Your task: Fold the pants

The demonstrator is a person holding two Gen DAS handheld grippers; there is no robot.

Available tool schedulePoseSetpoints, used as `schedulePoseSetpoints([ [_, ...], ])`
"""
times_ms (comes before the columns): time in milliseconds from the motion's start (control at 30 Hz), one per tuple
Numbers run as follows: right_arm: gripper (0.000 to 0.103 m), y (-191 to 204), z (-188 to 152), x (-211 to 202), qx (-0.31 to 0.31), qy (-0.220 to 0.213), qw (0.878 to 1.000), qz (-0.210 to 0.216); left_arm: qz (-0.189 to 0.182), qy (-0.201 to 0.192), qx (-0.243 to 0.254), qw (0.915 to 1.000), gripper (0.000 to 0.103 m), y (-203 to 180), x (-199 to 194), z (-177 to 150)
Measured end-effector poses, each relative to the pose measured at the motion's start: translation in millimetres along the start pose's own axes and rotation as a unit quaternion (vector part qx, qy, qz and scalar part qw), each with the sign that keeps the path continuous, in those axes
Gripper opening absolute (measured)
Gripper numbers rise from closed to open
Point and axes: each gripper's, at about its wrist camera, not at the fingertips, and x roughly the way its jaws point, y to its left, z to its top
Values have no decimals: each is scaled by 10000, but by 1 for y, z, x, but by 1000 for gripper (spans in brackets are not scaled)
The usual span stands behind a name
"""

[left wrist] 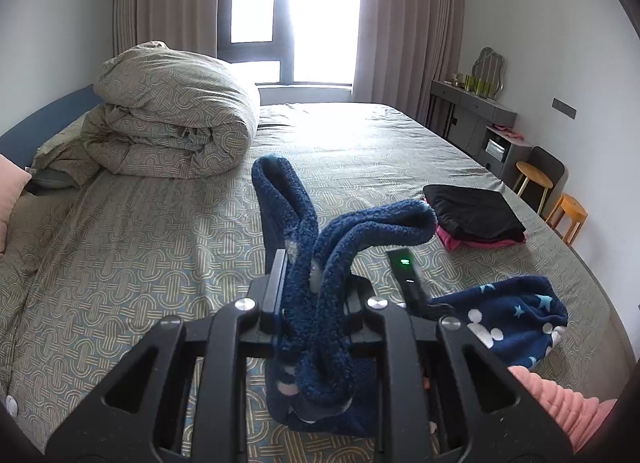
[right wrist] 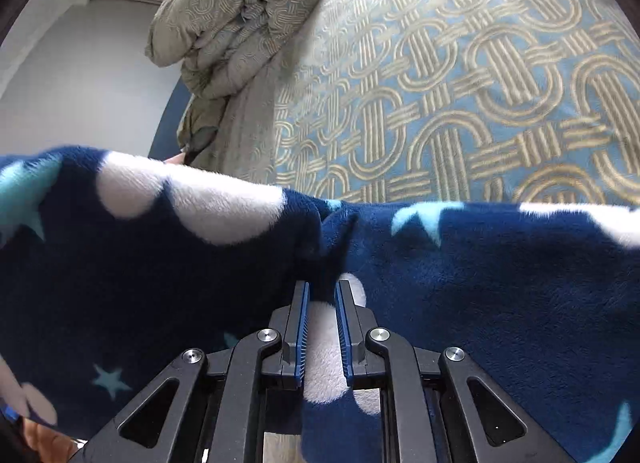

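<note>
LEFT WRIST VIEW
left gripper (left wrist: 316, 263): bottom centre of frame, fingers clamped on a bunch of navy fleece pants (left wrist: 320, 295)
pants, held part: thick fuzzy folds stick up past the fingertips, one loop leaning upper left, another arching right toward centre frame
pants, far end: star and white-blob print heap at lower right (left wrist: 520, 323), lying on the bed
right gripper (left wrist: 416, 295): seen from outside at centre right, black body with a green light, tip at the printed heap; finger state can't be told from this view
bed (left wrist: 160, 223): patterned grey-blue cover, fills the middle of the frame
rolled duvet (left wrist: 172, 115): upper left, on the bed
folded clothes stack (left wrist: 476, 213): black over pink, right of centre, on the bed, apart from the pants
pink sleeve (left wrist: 560, 403): bottom right corner
stools (left wrist: 568, 211): two wooden ones at right edge, beside the bed
window (left wrist: 288, 3): top centre, bright, curtains either side

RIGHT WRIST VIEW
right gripper (right wrist: 322, 287): bottom centre, blue pads closed on pants fabric (right wrist: 480, 283), a white patch pinched between them
pants: stretched band across the whole middle of the frame, navy with pale stars and white blobs, held above the bed cover (right wrist: 460, 83)
duvet (right wrist: 240, 15): upper left
fingertips of a hand (right wrist: 36, 435): bottom left corner, partly hidden
</note>
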Motion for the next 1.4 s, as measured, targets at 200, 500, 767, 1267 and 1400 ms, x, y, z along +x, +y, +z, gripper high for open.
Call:
schedulePoseSetpoints([
  [200, 14, 12, 49, 59, 163, 53, 9996, -218, 102, 153, 82, 9998, 23, -1, 7, -5],
  [500, 14, 0, 25, 0, -73, 16, 9993, -354, 42, 198, -78, 9998, 23, 10, 15, -4],
  [767, 14, 16, -72, 26, -418, 1447, 9861, 705, -47, 130, -153, 9998, 23, 5, 13, 1],
  [1267, 24, -33, -106, -96, -17, 133, 9993, 340, -416, 412, 280, 9979, 24, -18, 18, -31],
  [1400, 40, -61, -111, -104, 451, 125, 9984, 333, -161, 876, -78, 9960, 27, 18, 33, -63],
])
